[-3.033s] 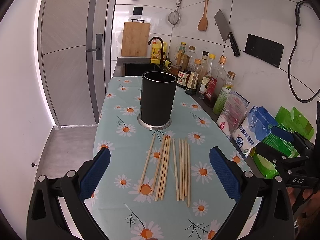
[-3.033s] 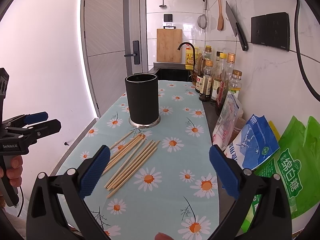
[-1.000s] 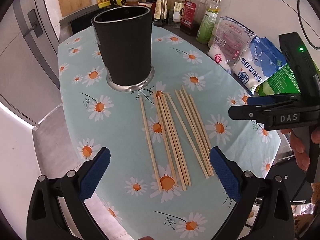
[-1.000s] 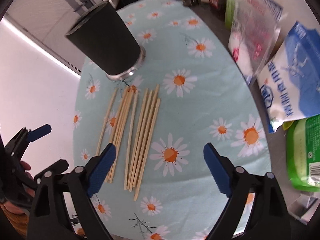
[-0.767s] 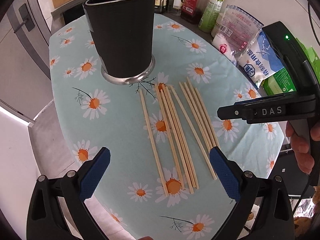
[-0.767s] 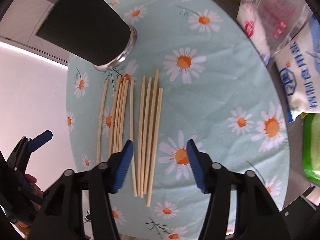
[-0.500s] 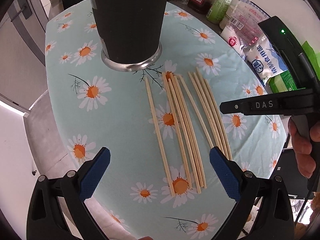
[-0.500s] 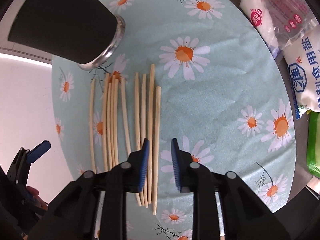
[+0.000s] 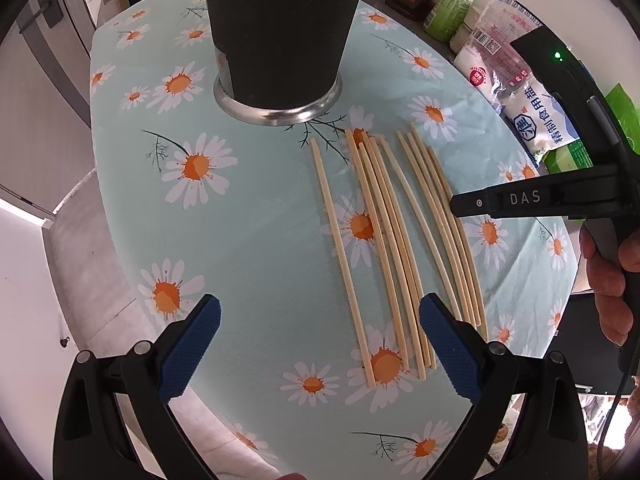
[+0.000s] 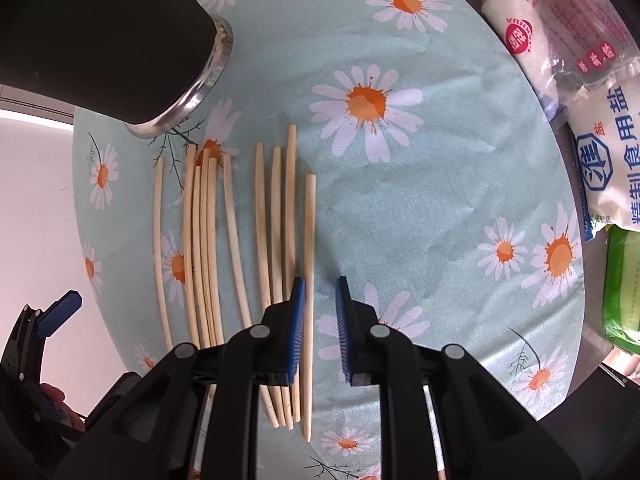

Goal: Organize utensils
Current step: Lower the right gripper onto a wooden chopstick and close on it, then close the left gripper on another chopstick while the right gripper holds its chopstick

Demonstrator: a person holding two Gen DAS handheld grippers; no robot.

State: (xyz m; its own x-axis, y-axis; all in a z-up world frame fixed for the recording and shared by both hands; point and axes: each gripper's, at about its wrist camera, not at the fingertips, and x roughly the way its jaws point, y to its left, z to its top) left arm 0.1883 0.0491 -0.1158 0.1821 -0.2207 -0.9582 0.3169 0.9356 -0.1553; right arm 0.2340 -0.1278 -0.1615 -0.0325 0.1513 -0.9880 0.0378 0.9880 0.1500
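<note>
Both grippers have dropped closer to the daisy tablecloth (image 9: 248, 216) since a second ago, and the black holder (image 9: 280, 32) now fills the top of each view. Right gripper (image 10: 319, 308) points straight down over the near ends of the chopsticks (image 10: 260, 248), which lie in a loose row just in front of the holder. Its jaws have just been closing to a narrow gap; the outermost chopstick (image 10: 308, 240), farthest from the holder's side, runs between them beside the left pad, pads not visibly pressing it, nothing lifted. Left gripper (image 9: 316, 344) hangs wide open over the chopsticks' near ends, holding nothing, touching nothing. Right gripper's finger, seen from the left wrist, reads "DAS" (image 9: 524, 198). Salt bag (image 10: 608, 152) to the right of the holder shows blue Chinese print reading 食用盐; a clear bag (image 10: 560, 24) beside it has a red round logo, text too small
</note>
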